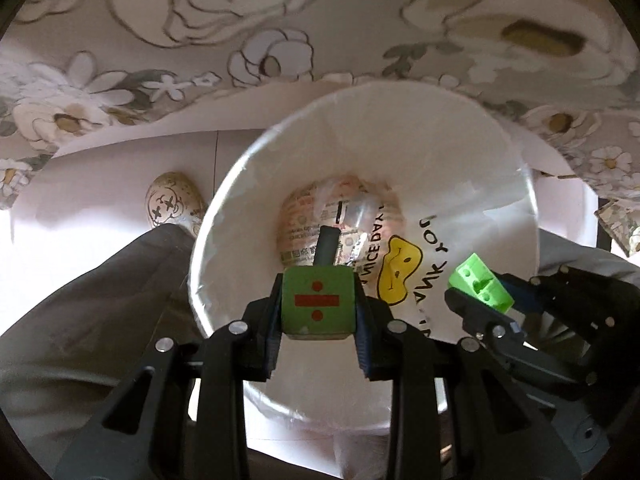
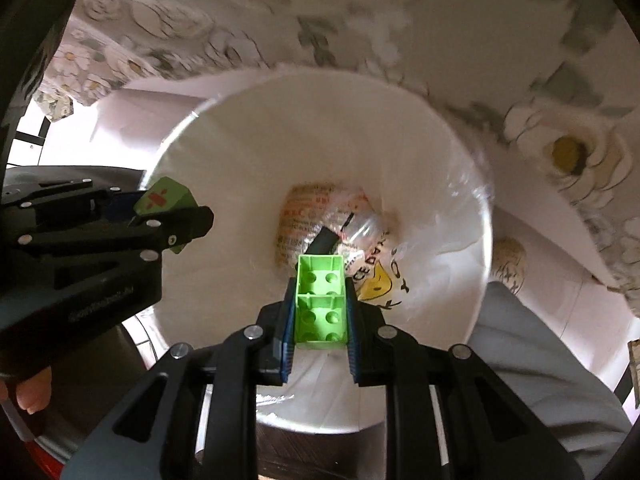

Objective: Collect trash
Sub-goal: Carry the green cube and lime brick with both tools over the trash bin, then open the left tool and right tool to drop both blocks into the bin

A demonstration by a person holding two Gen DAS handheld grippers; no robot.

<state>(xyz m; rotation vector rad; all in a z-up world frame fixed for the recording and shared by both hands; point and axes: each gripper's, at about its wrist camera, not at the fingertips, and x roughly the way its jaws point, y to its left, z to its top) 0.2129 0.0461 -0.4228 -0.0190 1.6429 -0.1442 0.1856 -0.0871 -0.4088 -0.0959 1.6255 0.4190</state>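
Both grippers point down over the mouth of a white bin (image 1: 224,208) (image 2: 460,168) lined with a plastic bag that bears a yellow smiley. My left gripper (image 1: 318,300) is shut on a green cube with a red division sign (image 1: 318,302); that cube (image 2: 162,198) also shows in the right wrist view. My right gripper (image 2: 320,304) is shut on a light green hollow building brick (image 2: 320,300), seen too at the right of the left wrist view as the brick (image 1: 480,284). At the bin's bottom lie a printed wrapper (image 1: 300,220) (image 2: 300,216) and a dark stick-like piece (image 1: 326,246) (image 2: 324,242).
A flower-patterned cloth (image 1: 280,20) (image 2: 440,40) hangs behind and around the bin. A person's grey trouser leg (image 1: 100,300) (image 2: 540,352) and a patterned shoe (image 1: 172,204) (image 2: 510,258) stand beside the bin. A hand's fingertip (image 2: 34,394) shows at lower left.
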